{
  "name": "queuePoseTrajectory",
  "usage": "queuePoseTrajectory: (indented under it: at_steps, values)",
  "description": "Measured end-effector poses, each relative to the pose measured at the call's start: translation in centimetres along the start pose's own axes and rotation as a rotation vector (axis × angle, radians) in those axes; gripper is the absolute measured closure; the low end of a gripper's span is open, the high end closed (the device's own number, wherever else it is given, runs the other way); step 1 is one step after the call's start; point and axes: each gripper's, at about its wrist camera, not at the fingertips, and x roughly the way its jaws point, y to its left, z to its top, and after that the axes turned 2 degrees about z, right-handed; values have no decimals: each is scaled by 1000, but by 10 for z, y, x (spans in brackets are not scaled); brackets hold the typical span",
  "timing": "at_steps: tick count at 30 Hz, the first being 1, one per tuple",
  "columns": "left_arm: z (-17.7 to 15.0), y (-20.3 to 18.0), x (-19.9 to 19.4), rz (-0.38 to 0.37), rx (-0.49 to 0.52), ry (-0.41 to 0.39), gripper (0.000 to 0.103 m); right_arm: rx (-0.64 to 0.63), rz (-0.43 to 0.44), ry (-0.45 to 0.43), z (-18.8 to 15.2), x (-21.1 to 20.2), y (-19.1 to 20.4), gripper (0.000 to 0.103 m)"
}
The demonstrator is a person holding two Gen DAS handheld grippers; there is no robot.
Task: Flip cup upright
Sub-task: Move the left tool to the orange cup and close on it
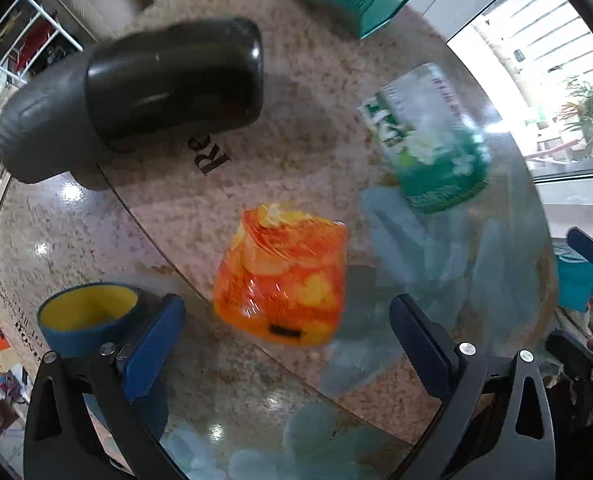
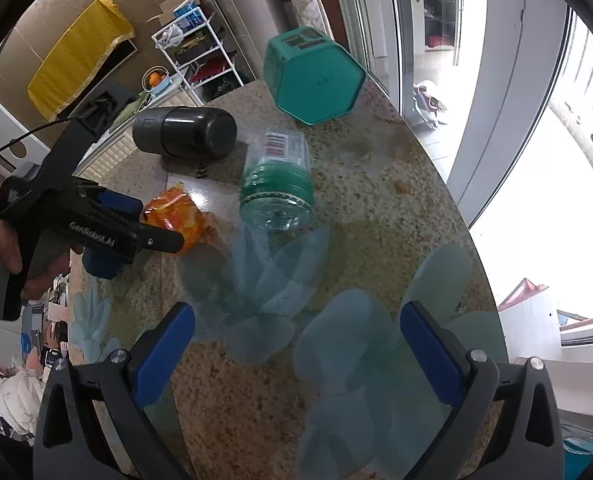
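A black cup (image 1: 172,80) lies on its side at the far left of the round glass table (image 1: 304,128); it also shows in the right wrist view (image 2: 186,132). A small blue cup with a yellow inside (image 1: 90,316) stands upright just left of my left gripper's left finger. My left gripper (image 1: 288,344) is open and empty, hovering over an orange snack bag (image 1: 282,272). My right gripper (image 2: 296,356) is open and empty above the table's near part. The left gripper shows in the right wrist view (image 2: 144,220), with the blue cup (image 2: 102,262) partly hidden under it.
A green bottle (image 1: 432,140) lies on its side right of the bag, also in the right wrist view (image 2: 278,180). A teal hexagonal box (image 2: 316,76) stands at the far edge. The table edge curves along the right, by the windows.
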Motion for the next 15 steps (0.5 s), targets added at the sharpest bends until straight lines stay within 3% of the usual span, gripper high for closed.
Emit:
queuePoseTrajectory:
  at_steps: [12,15]
  values:
    - [24,7,45,38,29,82,1,39,1,27,2,10,-20,0]
    - [28,6,51,32,40,97,9,49,-10,27,1,10,-24,0]
